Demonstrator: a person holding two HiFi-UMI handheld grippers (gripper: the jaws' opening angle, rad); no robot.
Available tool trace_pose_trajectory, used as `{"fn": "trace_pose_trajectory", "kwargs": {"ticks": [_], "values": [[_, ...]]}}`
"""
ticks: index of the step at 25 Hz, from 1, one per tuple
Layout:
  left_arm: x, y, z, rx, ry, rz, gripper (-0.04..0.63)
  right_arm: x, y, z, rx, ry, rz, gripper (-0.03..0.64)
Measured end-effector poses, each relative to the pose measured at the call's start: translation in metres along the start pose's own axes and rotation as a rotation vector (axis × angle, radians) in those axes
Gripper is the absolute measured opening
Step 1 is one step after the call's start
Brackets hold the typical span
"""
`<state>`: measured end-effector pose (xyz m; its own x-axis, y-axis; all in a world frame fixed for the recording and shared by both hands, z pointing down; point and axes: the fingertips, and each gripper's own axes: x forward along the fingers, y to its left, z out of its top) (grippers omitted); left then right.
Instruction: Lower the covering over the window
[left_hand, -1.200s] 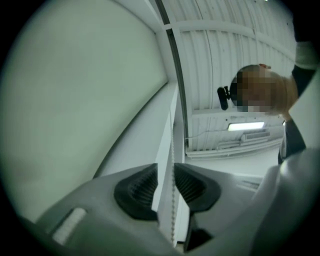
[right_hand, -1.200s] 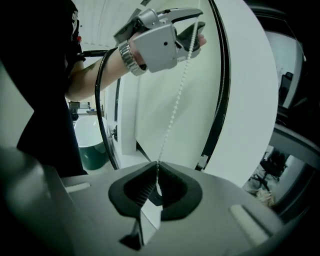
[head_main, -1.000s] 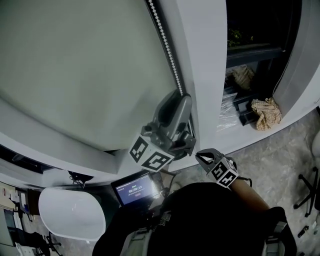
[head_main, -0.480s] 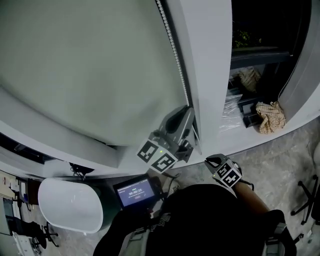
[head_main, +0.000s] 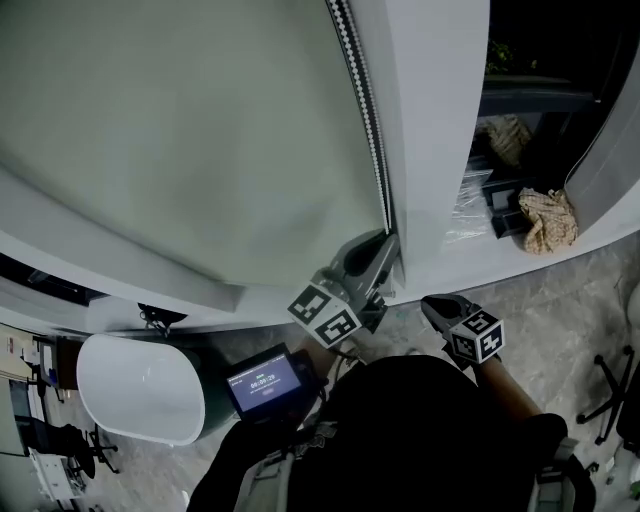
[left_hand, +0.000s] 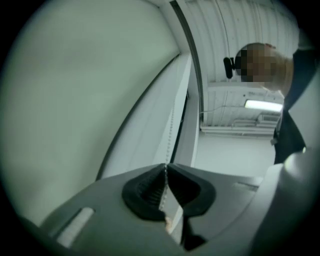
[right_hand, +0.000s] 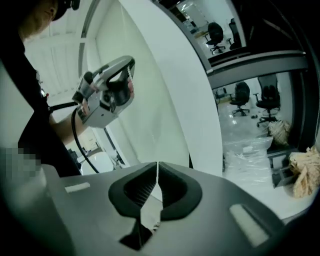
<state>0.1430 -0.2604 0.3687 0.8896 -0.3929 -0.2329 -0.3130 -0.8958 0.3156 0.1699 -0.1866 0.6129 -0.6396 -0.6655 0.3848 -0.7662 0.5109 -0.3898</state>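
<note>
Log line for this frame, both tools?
left tool: jaws just closed on bead chain | right tool: shut

The bead chain hangs between the blind at left and the pillar at right

Blind: we see the pale green fabric roller blind cut off by the head view's top and left edges.
Chain: the white bead chain runs out past the top edge. We lose its lower run behind the left gripper, whose jaws have just been closing with it between them.
Screen: the small dark glowing screen carries print too small for us to read.
Chair: the black wheeled chair base is cut by the right edge.
</note>
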Motion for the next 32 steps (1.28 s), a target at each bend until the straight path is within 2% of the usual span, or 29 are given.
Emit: {"fn": "trace_pose_trajectory", "kwargs": {"ticks": [3,6,8,10,12,13,14,16,18,20,22,24,26,28,30,32], "values": [[-0.003,-0.021,0.000,-0.109,-0.040,-0.088,0.014,-0.020,0.001,0.050,0.052,-0.187,0.032,0.016],[0.001,-0.034,-0.005,-0.076,-0.024,-0.127,0.014,-0.059,0.013,0.137,0.115,-0.443,0.109,0.038],[0.000,-0.041,-0.006,-0.041,-0.014,-0.141,0.014,-0.088,0.038,0.206,0.060,-0.591,0.186,0.044],[-0.003,-0.047,-0.006,-0.034,-0.025,-0.142,0.014,-0.112,0.075,0.272,-0.083,-0.684,0.246,0.055],[-0.004,-0.053,-0.007,-0.041,-0.044,-0.138,0.014,-0.128,0.107,0.326,-0.209,-0.723,0.290,0.067],[-0.005,-0.056,-0.008,-0.043,-0.051,-0.138,0.014,-0.131,0.120,0.347,-0.234,-0.725,0.317,0.068],[-0.006,-0.060,-0.009,-0.041,-0.055,-0.141,0.014,-0.132,0.131,0.366,-0.236,-0.717,0.350,0.076],[-0.007,-0.066,-0.010,-0.028,-0.054,-0.148,0.014,-0.131,0.149,0.399,-0.216,-0.686,0.424,0.130],[-0.007,-0.071,-0.009,-0.010,-0.057,-0.153,0.014,-0.134,0.168,0.426,-0.232,-0.664,0.495,0.131],[-0.008,-0.073,-0.008,-0.003,-0.065,-0.147,0.014,-0.137,0.186,0.441,-0.316,-0.639,0.543,0.007],[-0.011,-0.072,-0.010,-0.009,-0.065,-0.135,0.014,-0.136,0.190,0.440,-0.399,-0.619,0.532,0.009],[-0.015,-0.068,-0.021,0.005,-0.020,-0.116,0.014,-0.132,0.183,0.430,-0.439,-0.601,0.493,0.008],[-0.022,-0.057,-0.048,0.074,0.077,-0.074,0.015,-0.123,0.166,0.414,-0.488,-0.558,0.401,0.007],[-0.038,-0.040,-0.082,0.147,0.172,0.006,0.017,-0.112,0.145,0.387,-0.536,-0.489,0.301,0.006],[-0.062,-0.021,-0.110,0.154,0.236,0.090,0.017,-0.103,0.124,0.354,-0.554,-0.415,0.232,0.005],[-0.092,0.002,-0.133,0.128,0.266,0.189,0.018,-0.095,0.101,0.318,-0.571,-0.343,0.160,0.005]]}}
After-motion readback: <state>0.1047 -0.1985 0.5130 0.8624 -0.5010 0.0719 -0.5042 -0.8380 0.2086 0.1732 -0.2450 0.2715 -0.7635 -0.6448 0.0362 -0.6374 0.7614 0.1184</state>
